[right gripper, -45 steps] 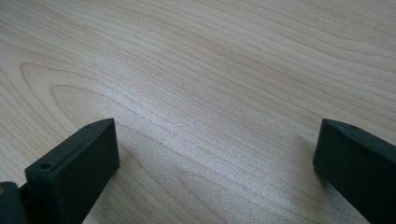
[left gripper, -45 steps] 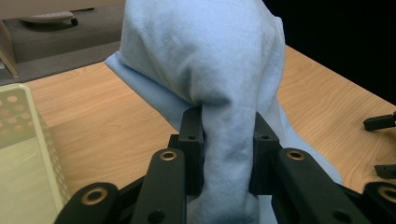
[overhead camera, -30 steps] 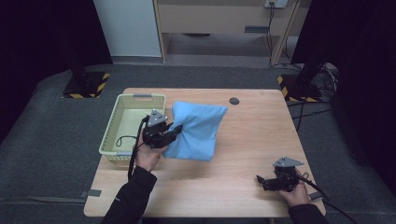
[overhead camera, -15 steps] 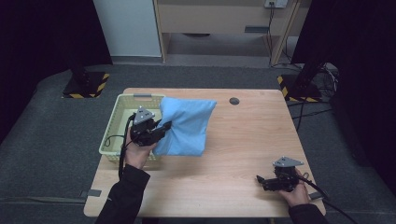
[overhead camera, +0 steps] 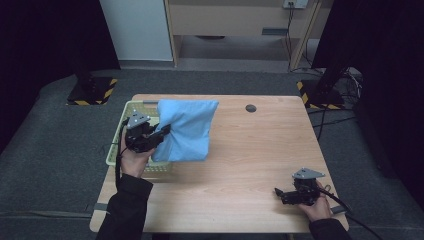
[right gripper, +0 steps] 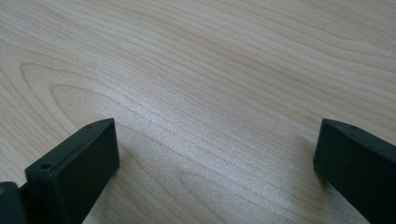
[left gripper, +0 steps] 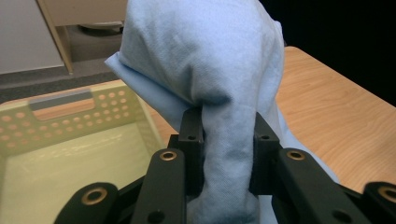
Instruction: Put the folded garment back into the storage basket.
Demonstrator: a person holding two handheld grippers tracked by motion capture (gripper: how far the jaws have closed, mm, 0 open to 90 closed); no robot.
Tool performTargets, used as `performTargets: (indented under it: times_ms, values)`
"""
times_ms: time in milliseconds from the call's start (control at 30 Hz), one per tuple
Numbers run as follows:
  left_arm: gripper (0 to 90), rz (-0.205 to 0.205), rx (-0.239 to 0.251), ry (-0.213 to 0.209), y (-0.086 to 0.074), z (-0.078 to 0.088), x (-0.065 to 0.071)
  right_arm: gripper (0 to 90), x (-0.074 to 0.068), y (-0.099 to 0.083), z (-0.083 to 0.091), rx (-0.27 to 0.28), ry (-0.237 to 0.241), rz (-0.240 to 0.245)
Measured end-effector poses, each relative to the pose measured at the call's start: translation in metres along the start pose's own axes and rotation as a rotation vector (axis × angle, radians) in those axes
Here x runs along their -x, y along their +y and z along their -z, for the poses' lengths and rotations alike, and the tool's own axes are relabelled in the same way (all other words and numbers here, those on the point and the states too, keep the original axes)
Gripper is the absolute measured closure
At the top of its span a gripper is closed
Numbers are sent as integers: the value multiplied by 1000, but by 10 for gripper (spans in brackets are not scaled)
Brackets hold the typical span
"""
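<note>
A light blue cloth (overhead camera: 186,130) hangs lifted above the table, its left side over the pale green basket (overhead camera: 116,150). My left gripper (overhead camera: 162,132) is shut on a bunched fold of that cloth (left gripper: 205,70), which fills the gap between the two black jaws. The basket's perforated wall (left gripper: 70,126) and bare inside lie below and to the left in the left gripper view. My right gripper (overhead camera: 280,194) rests near the table's front right corner, jaws open wide over bare wood (right gripper: 210,93), with nothing between them (right gripper: 215,154).
The wooden table (overhead camera: 260,150) has a dark round hole (overhead camera: 251,108) near its far edge. Around the table lies grey carpet, with black-and-yellow striped stand bases (overhead camera: 92,90) at the back left and back right, and a wooden cabinet behind.
My left gripper has carried the blue cloth to the left and slightly up, so the cloth now hangs partly over the basket. The right gripper has stayed where it was.
</note>
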State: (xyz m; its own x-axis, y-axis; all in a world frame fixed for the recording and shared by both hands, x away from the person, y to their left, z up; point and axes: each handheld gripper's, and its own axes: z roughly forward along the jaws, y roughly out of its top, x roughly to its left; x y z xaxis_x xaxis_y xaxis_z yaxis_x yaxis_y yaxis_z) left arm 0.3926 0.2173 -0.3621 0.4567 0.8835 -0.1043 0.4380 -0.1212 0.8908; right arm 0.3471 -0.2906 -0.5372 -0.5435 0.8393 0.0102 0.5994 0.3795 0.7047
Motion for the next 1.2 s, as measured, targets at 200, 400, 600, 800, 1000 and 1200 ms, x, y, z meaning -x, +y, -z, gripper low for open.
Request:
performTargets:
  times_ms: [200,400,600,800,1000,1200]
  values:
    - [726,11,-1,36,1,5,-13,3,0,0,0,0,0,-1]
    - [726,29,3,53,2,11,-25,3,0,0,0,0,0,0]
    - [725,54,16,65,3,19,-36,3,0,0,0,0,0,0]
    - [725,65,23,81,4,27,-45,3,0,0,0,0,0,0]
    - [725,76,33,96,5,34,-53,3,0,0,0,0,0,0]
    - [725,90,39,109,4,40,-61,3,0,0,0,0,0,0]
